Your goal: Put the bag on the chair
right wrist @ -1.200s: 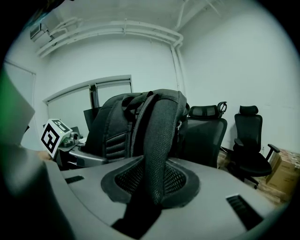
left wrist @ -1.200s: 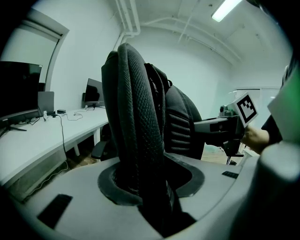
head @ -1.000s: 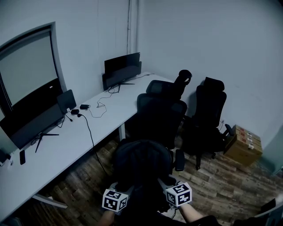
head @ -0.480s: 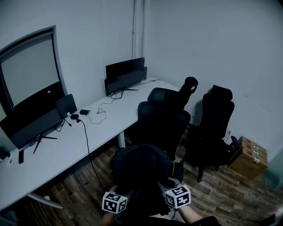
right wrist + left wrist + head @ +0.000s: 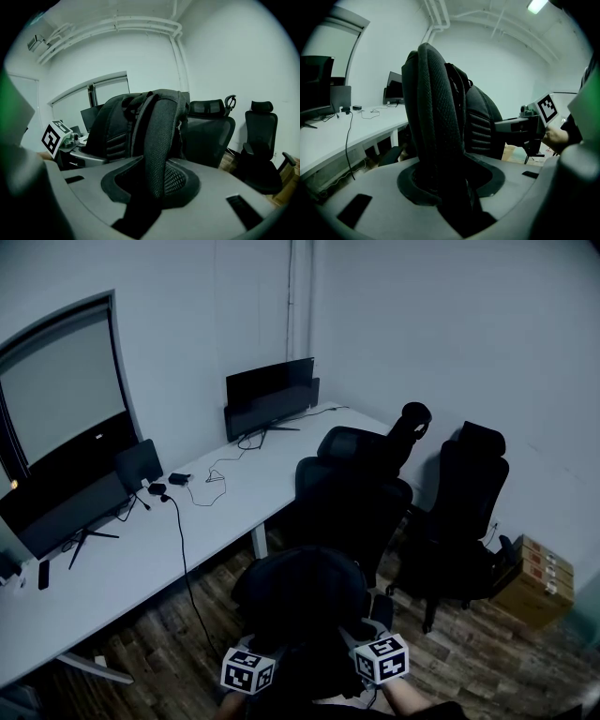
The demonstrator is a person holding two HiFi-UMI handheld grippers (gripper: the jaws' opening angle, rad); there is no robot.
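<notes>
A black backpack (image 5: 300,596) hangs in front of me, carried by both grippers. My left gripper (image 5: 265,657) is shut on one padded shoulder strap (image 5: 436,122). Around the other strap (image 5: 159,140) my right gripper (image 5: 361,645) is shut as well. Each strap runs down between the jaws and hides the pads. The nearest black office chair (image 5: 352,502) stands just beyond the bag, its back towards me and its seat hidden. Two more black chairs (image 5: 469,493) stand behind it and to the right.
A long white desk (image 5: 141,549) runs along the left wall with monitors (image 5: 267,390), cables and small devices. A cardboard box (image 5: 536,579) sits on the wood floor at the right, by the wall.
The view has shifted: chairs and box now sit further right, the bag and grippers slightly lower. Both grips on the straps are unchanged.
</notes>
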